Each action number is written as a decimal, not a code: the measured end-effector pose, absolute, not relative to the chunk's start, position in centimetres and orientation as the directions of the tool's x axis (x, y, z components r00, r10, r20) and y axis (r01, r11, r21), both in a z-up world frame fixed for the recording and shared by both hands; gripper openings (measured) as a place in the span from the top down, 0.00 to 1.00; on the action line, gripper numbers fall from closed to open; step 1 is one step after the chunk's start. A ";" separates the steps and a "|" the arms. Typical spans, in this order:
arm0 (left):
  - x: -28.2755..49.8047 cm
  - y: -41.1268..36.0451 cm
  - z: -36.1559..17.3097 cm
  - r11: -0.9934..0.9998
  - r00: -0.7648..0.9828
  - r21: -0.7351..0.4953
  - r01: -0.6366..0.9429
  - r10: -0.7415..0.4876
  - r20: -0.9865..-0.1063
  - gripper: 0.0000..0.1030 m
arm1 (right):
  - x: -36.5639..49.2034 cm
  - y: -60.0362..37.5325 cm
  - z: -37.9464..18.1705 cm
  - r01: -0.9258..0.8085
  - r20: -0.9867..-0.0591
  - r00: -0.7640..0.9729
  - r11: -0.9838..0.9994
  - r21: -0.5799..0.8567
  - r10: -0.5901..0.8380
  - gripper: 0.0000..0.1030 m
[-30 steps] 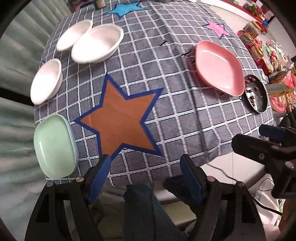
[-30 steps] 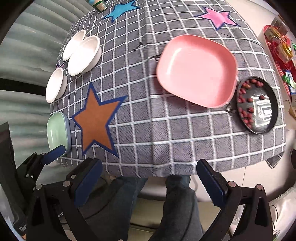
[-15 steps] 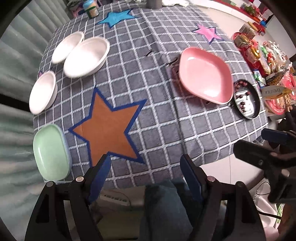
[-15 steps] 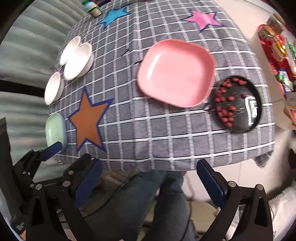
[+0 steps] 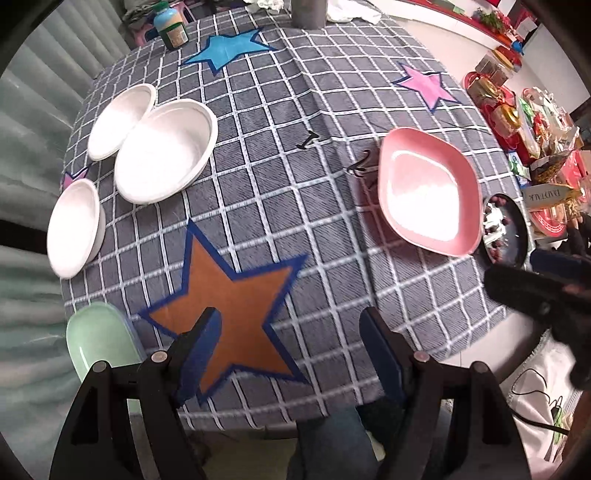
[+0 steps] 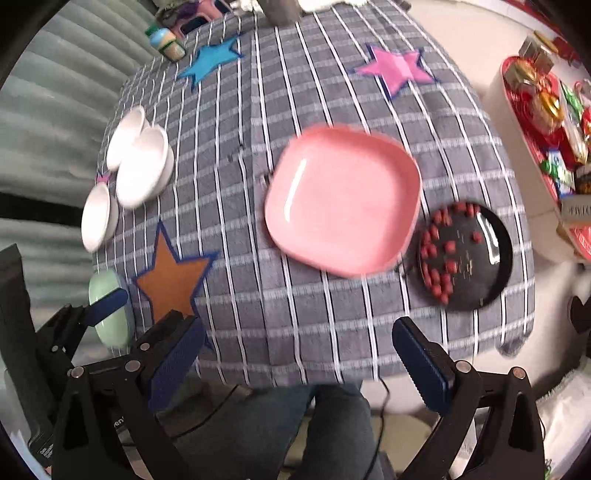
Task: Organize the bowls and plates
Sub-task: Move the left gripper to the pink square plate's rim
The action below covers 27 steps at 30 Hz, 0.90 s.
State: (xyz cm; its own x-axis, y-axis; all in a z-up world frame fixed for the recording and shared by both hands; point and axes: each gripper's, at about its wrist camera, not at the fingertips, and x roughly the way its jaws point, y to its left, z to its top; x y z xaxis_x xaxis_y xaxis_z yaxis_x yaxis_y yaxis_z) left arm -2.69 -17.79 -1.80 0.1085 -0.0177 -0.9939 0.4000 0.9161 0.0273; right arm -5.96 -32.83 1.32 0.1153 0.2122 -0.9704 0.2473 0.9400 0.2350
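Observation:
A pink square plate (image 5: 428, 195) (image 6: 341, 203) lies on the right of the grey checked tablecloth (image 5: 280, 155). A pale green plate (image 5: 101, 341) (image 6: 110, 310) lies at the near left edge. Three white bowls sit at the left: a large one (image 5: 164, 151) (image 6: 144, 166), one behind it (image 5: 122, 118) and one nearer (image 5: 74, 227) (image 6: 98, 216). My left gripper (image 5: 291, 343) is open and empty above the near edge, over the orange star. My right gripper (image 6: 295, 354) is open and empty above the near edge, short of the pink plate.
A black round dish of red pieces (image 6: 465, 254) (image 5: 504, 230) sits right of the pink plate. A jar (image 5: 170, 26) and a grey cylinder (image 5: 308, 13) stand at the far edge. A side stand with red packages (image 6: 546, 122) is at the right. My legs show below.
Both grippers have moved forward and lower toward the table, so it looks larger. Both stayed open. No plate or bowl has moved.

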 end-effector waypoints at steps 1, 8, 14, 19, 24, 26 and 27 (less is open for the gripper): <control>-2.3 -17.7 -2.3 0.913 0.105 0.034 0.407 -0.009 -0.994 0.22 | -5.4 -32.7 1.1 0.254 -0.971 0.124 0.939 0.230 0.205 0.01; -1.3 -17.2 -3.9 0.891 0.071 0.038 0.452 0.007 -0.997 0.22 | -5.0 -32.2 0.6 0.292 -0.989 0.138 0.952 0.097 0.058 0.01; -0.1 -20.1 -4.8 0.883 0.037 0.006 0.469 -0.013 -0.999 0.22 | -5.6 -34.5 0.3 0.337 -0.994 0.110 0.941 0.037 0.000 0.01; 1.3 -24.7 -5.1 0.867 0.064 0.028 0.498 -0.004 -0.998 0.22 | -5.8 -37.2 0.1 0.345 -0.997 0.075 0.938 0.020 -0.006 0.01; 3.4 -28.8 -6.3 0.872 0.070 0.053 0.486 0.021 -0.997 0.22 | -5.3 -39.9 0.5 0.346 -0.997 0.072 0.938 0.021 -0.004 0.01; 4.2 -30.5 -7.6 0.869 0.064 0.071 0.490 0.046 -0.997 0.22 | -5.0 -40.6 0.4 0.335 -0.998 0.067 0.942 0.014 -0.009 0.01; 4.6 -31.4 -8.4 0.865 0.057 0.077 0.496 0.057 -0.997 0.22 | -4.9 -41.0 0.3 0.331 -0.998 0.065 0.944 0.011 -0.011 0.01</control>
